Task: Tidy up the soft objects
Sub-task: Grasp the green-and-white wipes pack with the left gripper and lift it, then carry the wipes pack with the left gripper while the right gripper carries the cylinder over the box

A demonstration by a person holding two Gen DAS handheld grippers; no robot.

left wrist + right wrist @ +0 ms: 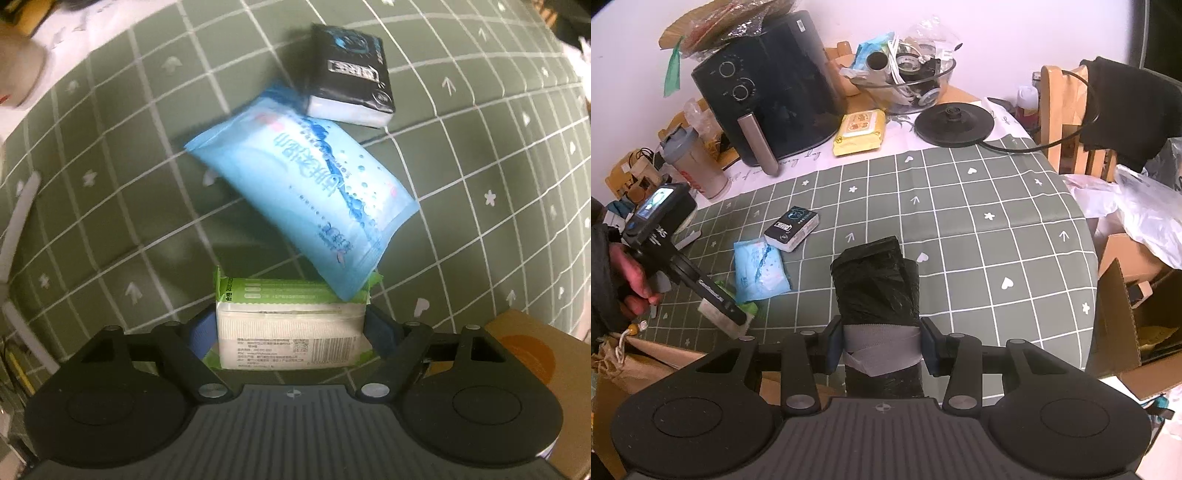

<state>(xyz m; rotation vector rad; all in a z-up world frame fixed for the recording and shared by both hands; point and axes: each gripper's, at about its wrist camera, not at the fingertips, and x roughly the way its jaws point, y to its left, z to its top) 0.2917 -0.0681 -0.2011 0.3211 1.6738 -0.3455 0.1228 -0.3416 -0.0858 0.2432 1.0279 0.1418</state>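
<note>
We see the left gripper [291,325] clenched on green tissue pack [291,317], blue wipes pouch [303,192] overlapping its far edge; right gripper [882,343] grasps black bag roll [877,280]. Risk: lifting drags pouch w/ it.

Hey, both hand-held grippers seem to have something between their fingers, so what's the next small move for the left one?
Probably lift the green-and-white tissue pack straight up a little: the left hand-held gripper brackets it, and the blue wipes pack overlaps its far corner.
</note>
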